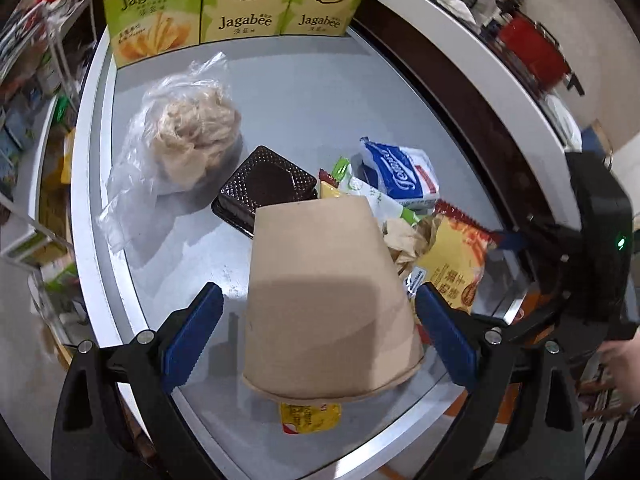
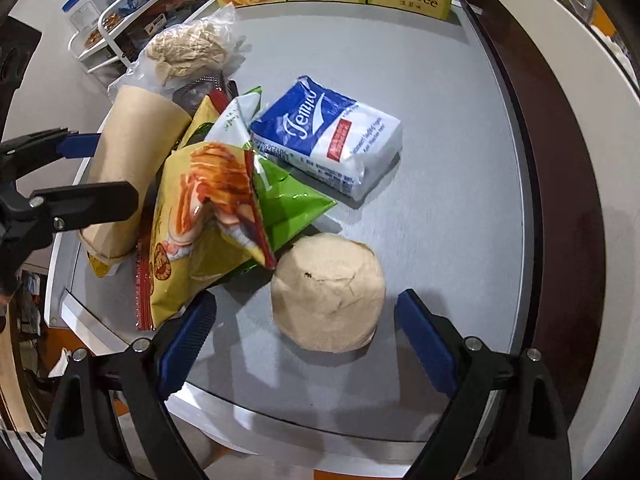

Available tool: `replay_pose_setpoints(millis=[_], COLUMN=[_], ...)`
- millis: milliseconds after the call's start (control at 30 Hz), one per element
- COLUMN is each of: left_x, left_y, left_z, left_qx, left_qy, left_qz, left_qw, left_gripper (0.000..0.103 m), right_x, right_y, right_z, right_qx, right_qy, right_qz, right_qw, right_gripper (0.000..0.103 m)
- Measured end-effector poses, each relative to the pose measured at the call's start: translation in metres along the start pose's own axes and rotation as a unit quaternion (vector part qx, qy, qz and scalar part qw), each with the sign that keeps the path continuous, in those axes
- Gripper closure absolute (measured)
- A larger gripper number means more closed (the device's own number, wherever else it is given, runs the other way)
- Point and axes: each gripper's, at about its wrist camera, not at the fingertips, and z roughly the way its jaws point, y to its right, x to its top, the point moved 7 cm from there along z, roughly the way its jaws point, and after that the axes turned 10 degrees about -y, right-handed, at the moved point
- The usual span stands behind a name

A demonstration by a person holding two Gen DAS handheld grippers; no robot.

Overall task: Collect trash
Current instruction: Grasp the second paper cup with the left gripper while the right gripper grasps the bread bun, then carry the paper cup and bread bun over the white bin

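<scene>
My left tool (image 1: 318, 330) is spread around the upturned brown paper cup (image 1: 324, 300). The blue pads (image 1: 192, 336) stand off both its sides in the left wrist view, though from the right wrist view I can't say for sure there's no contact. The cup is the landmark. It sits at the near-left edge of the grey worktop (image 2: 440, 160), with a yellow sauce packet (image 1: 310, 418) sticking out from under its rim. Just behind it is a black plastic tray (image 1: 264, 188). Further back on the left is a clear bag with beige stuff (image 1: 188, 140), and furthest back are the Jagabee boxes (image 1: 236, 0). To its right, touching it, is a heap: a yellow snack bag (image 2: 200, 232), a green wrapper (image 2: 288, 204) and a blue-white tissue pack (image 2: 328, 140). My right tool (image 2: 304, 316) is wide apart and grips nothing. A peeled coconut (image 2: 328, 296) stands between its pads (image 2: 188, 340), which are clear of it, to the right of the heap.
</scene>
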Motion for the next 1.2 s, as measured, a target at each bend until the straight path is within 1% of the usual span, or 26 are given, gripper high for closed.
replay_pose_setpoints(millis=[67, 100, 133, 233, 300, 333, 367, 467, 567, 767, 833, 900, 967, 1100, 1200], left_x=[0.000, -0.001, -0.001, -0.002, -0.005, -0.006, -0.006, -0.010, -0.013, -0.024, -0.028, -0.029, -0.028, -0.026, -0.028], left_y=[-0.001, -0.002, -0.003, -0.001, 0.000, 0.000, 0.000, -0.001, -0.003, -0.004, -0.004, -0.003, -0.001, 0.002, 0.010], left_z=[0.001, 0.003, 0.005, 0.005, 0.003, 0.002, 0.002, -0.001, -0.004, -0.019, -0.025, -0.031, -0.037, -0.041, -0.051], left_qx=[0.005, 0.013, 0.013, 0.015, 0.017, 0.019, 0.019, 0.014, 0.022, 0.030, 0.036, 0.037, 0.035, 0.038, 0.040], left_qy=[0.002, 0.002, -0.001, 0.004, 0.006, 0.010, 0.012, 0.015, 0.022, 0.045, 0.055, 0.069, 0.091, 0.103, 0.117], left_qz=[-0.009, -0.011, -0.009, -0.011, -0.010, -0.009, -0.010, -0.016, -0.018, -0.025, -0.025, -0.029, -0.032, -0.038, -0.033], left_qw=[0.9999, 0.9999, 0.9999, 0.9998, 0.9998, 0.9997, 0.9997, 0.9996, 0.9994, 0.9982, 0.9975, 0.9965, 0.9948, 0.9932, 0.9917], left_gripper=[0.006, 0.013, 0.021, 0.022, 0.022, 0.022, 0.022, 0.022, 0.022, 0.023, 0.023, 0.023, 0.023, 0.023, 0.023], right_x=[0.002, 0.001, 0.000, -0.004, -0.008, -0.008, -0.009, -0.015, -0.021, -0.026, -0.026, -0.026, -0.026, -0.026, -0.028], right_y=[-0.003, -0.003, -0.004, 0.001, 0.009, 0.010, 0.012, 0.015, 0.012, 0.015, 0.015, 0.014, 0.016, 0.016, 0.013], right_z=[0.001, 0.001, 0.000, -0.003, -0.007, -0.008, -0.009, -0.012, -0.014, -0.030, -0.037, -0.042, -0.042, -0.038, -0.049], right_qx=[-0.001, 0.000, 0.003, 0.005, 0.015, 0.017, 0.008, 0.015, 0.002, 0.020, 0.019, 0.027, 0.031, 0.035, 0.044], right_qy=[0.004, 0.006, 0.008, 0.016, 0.020, 0.022, 0.024, 0.025, 0.031, 0.054, 0.064, 0.070, 0.075, 0.075, 0.089], right_qz=[0.000, 0.000, 0.000, 0.004, 0.009, 0.009, 0.010, 0.011, 0.003, 0.030, 0.030, 0.033, 0.039, 0.048, 0.049], right_qw=[1.000, 1.000, 1.000, 1.000, 1.000, 1.000, 1.000, 1.000, 1.000, 0.998, 0.997, 0.997, 0.996, 0.995, 0.994], right_gripper=[0.018, 0.020, 0.024, 0.031, 0.037, 0.048, 0.053, 0.054, 0.054, 0.054, 0.054, 0.054, 0.054, 0.054, 0.054])
